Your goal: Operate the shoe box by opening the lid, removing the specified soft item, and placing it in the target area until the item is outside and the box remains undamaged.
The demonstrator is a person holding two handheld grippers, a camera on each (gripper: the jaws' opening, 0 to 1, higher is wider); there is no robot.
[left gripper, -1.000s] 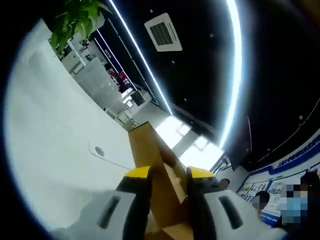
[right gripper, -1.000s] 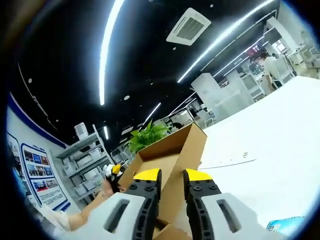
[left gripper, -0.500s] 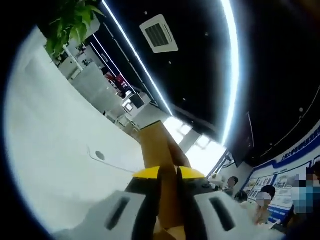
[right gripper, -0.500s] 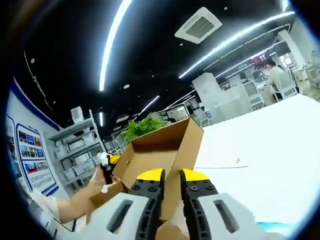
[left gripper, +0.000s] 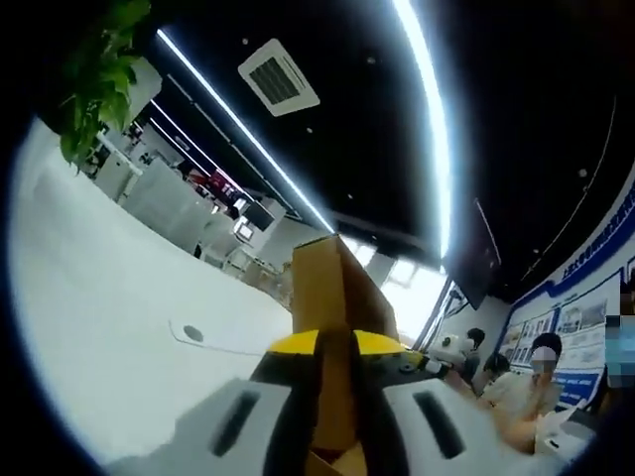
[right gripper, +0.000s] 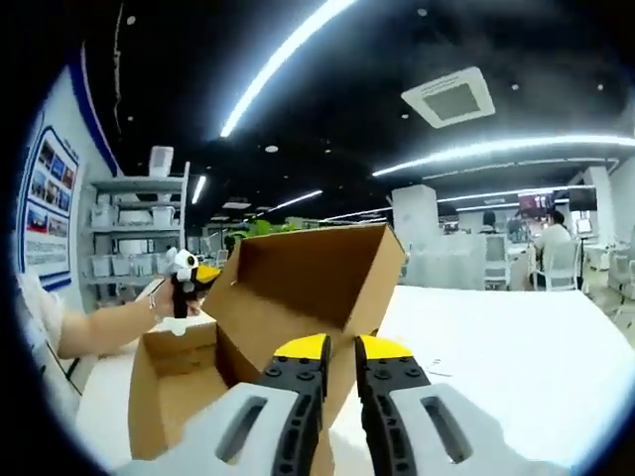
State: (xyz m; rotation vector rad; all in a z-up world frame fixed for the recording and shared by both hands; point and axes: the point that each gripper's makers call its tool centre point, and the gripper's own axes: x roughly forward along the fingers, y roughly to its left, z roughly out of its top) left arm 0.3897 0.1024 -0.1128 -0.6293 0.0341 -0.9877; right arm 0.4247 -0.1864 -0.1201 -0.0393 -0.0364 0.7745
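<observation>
The brown cardboard shoe box (right gripper: 174,392) stands on the white table with its lid (right gripper: 303,283) raised up and back. My right gripper (right gripper: 341,349) is shut on the lid's near edge, and cardboard shows between its yellow-tipped jaws. At the lid's far left corner is my left gripper (right gripper: 185,285), held by a person's arm (right gripper: 99,332). In the left gripper view the lid (left gripper: 332,283) stands edge-on, with my left gripper (left gripper: 335,344) shut on it. The visible part of the box's inside is bare cardboard, and its floor is hidden.
The white table (right gripper: 496,337) spreads to the right of the box, with a round port (left gripper: 193,334) in it. A green plant (left gripper: 94,79) stands at its far end. Shelves (right gripper: 129,233) line the left wall. Several people (left gripper: 536,372) sit nearby.
My left gripper's jaws went from open to shut on the lid's edge. The lid has swung further open. Both views have tilted with the hands, and the right view now takes in the box's inside.
</observation>
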